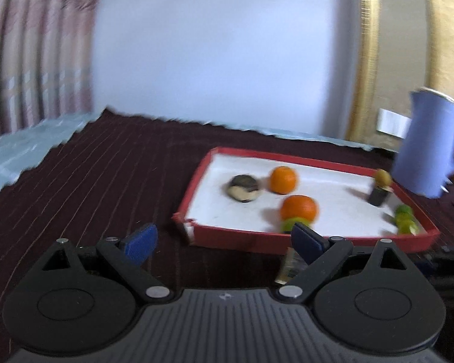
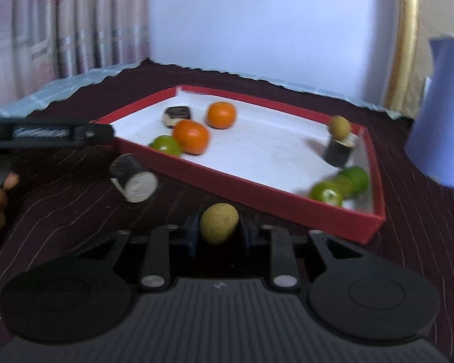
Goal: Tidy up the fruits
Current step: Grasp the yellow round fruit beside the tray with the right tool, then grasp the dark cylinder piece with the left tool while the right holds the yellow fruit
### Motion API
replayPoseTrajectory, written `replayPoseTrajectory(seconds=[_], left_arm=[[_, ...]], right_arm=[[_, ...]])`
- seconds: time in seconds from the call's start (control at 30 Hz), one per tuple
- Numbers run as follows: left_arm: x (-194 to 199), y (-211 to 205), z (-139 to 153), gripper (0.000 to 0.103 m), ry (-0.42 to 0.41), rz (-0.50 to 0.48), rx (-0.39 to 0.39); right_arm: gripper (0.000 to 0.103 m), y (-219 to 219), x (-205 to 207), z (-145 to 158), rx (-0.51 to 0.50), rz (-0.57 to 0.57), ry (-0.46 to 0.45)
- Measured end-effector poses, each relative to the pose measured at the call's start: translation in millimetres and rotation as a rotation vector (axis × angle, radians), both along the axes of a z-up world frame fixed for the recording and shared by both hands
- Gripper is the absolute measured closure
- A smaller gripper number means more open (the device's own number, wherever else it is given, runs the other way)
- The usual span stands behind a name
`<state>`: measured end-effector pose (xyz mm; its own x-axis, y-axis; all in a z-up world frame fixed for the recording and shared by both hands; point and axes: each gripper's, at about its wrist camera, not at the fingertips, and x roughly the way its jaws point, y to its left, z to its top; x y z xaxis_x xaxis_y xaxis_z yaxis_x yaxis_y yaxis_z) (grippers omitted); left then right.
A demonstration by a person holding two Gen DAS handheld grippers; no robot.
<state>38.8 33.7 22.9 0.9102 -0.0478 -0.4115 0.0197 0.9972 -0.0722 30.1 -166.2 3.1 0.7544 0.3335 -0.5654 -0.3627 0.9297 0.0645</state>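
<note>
Right gripper (image 2: pixel 219 231) clamped on a yellow-brown round fruit (image 2: pixel 219 223), pads tight on both sides, just outside near wall of red tray (image 2: pixel 257 190) over dark striped cloth (image 2: pixel 75 211). Left gripper (image 1: pixel 224 242) spread wide, nothing btwn blue pads, in front of tray's near-left corner. Inside tray, white floor: two oranges (image 2: pixel 221 115) twd far-left part w/ a dark-and-cream chunk (image 2: pixel 177 116) beside them, one green fruit (image 2: pixel 166 145) against near wall, green cluster (image 2: pixel 340 186) in near-right corner, second brown fruit (image 2: pixel 339 126) sitting atop a dark cylinder (image 2: pixel 337 151) by right wall. Outside tray, near-left: dark cylinder w/ pale cut end (image 2: pixel 133 178) lying tilted on cloth. Blue jug (image 2: pixel 442 109) beyond tray's right wall. Blurry overall.
</note>
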Motion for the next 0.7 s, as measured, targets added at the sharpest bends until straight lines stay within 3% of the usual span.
replayPoseTrajectory(seconds=[0.17,0.33,0.57,0.7], left_arm=[[-6,-25,1,0.007,-0.014,-0.137,0.123],[7,-51,-7,0.008,0.079,-0.243,0.253],[27,-48,-15,0.008,0.165,-0.224,0.236],[32,-49,-18,0.037,0.184,-0.210,0.233]], right_arm=[[0.077,-2,2,-2,0.010,0.001,0.010],[0.077,4,1,-3,-0.021,-0.001,0.008],[0.075,6,0,-3,-0.038,-0.007,0.004],[0.076,7,0,-3,-0.046,-0.008,0.001]])
